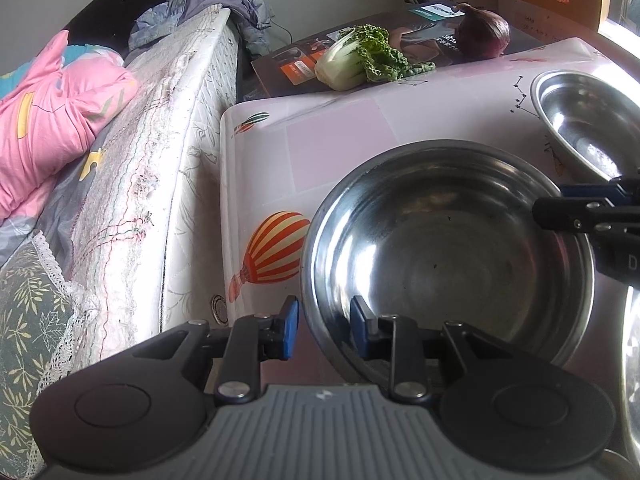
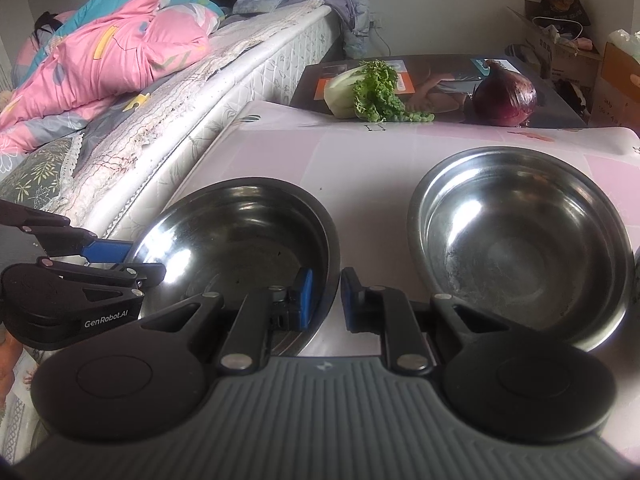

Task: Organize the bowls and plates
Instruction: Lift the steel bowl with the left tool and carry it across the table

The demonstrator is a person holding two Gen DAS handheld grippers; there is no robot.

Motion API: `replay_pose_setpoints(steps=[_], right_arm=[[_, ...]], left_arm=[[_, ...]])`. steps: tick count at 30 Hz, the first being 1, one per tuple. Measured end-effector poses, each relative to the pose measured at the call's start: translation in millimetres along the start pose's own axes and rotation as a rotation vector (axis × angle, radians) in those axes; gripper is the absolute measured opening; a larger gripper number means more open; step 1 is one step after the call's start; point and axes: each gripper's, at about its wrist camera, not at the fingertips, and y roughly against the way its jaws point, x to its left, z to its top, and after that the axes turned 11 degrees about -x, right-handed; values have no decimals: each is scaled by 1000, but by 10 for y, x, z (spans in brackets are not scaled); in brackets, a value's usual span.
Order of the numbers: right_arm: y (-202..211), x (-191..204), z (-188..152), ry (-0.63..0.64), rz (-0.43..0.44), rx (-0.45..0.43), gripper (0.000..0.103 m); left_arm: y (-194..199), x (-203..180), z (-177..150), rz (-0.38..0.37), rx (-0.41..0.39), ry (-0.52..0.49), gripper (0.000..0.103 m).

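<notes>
A steel bowl (image 1: pixel 448 252) is pinched at opposite sides of its rim: the left claw (image 1: pixel 324 330) is closed on the near-left edge, the right claw (image 2: pixel 326 300) on the right edge, one pad inside and one outside the wall in each case. The bowl stands mouth up near the left front corner of the bench (image 2: pixel 320 152), beside the bed (image 2: pixel 160 120), with a second steel bowl (image 2: pixel 524 248) apart to its right. Being round, it has no long axis. It is judged light, stiff and slippery, so the thin rim is best gripped firmly and kept level. A cabbage (image 2: pixel 372 92) and an onion (image 2: pixel 506 98) lie behind.
</notes>
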Motion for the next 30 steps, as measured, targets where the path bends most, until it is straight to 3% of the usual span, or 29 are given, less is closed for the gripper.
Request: replay_pose_setpoints(steps=[15,23,30], right_arm=[[64,68,37,41,6,-41,13],[75,81,30,43,9,-42,12],[49,-97,39,-86,37,-4,15]], left_arm=[[148,-18,18,14,-57,-9,25],[195,29,35,-20,-60,31,22],[135,444,7,-160,-20,253,44]])
